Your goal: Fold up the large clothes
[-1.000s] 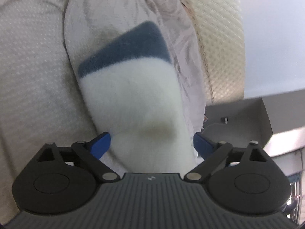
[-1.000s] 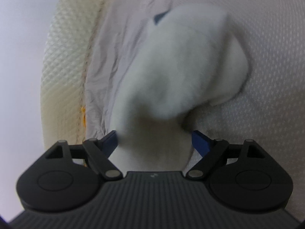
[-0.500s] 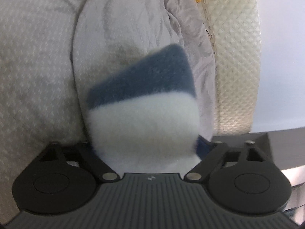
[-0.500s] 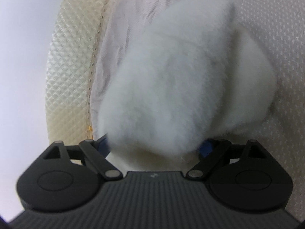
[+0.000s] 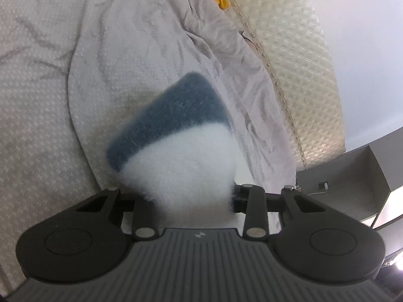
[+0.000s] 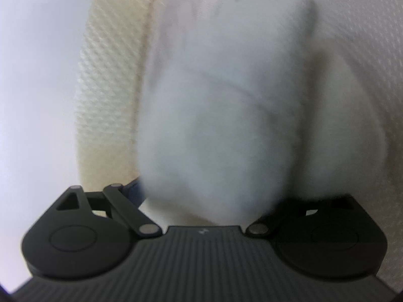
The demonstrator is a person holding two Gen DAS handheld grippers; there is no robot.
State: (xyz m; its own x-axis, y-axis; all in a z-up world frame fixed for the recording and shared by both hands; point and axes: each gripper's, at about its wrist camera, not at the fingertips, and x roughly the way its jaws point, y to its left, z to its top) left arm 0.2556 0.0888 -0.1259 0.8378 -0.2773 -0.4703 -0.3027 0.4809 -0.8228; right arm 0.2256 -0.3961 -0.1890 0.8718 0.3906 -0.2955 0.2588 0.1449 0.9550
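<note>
My left wrist camera looks forward and slightly down past my left gripper (image 5: 194, 198), very close to the fluffy white garment (image 5: 186, 161), bed sheet (image 5: 50, 75) behind. My right wrist camera sits nearer still, fleece (image 6: 226, 125) filling it. Both views share the cream quilted mattress edge (image 5: 302, 63).

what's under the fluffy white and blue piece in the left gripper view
Beneath the fluffy white garment lies a wrinkled grey bedsheet, with the cream quilted mattress edge beyond it. The sheet directly below the fleece is covered, as are the left gripper fingertips.
</note>
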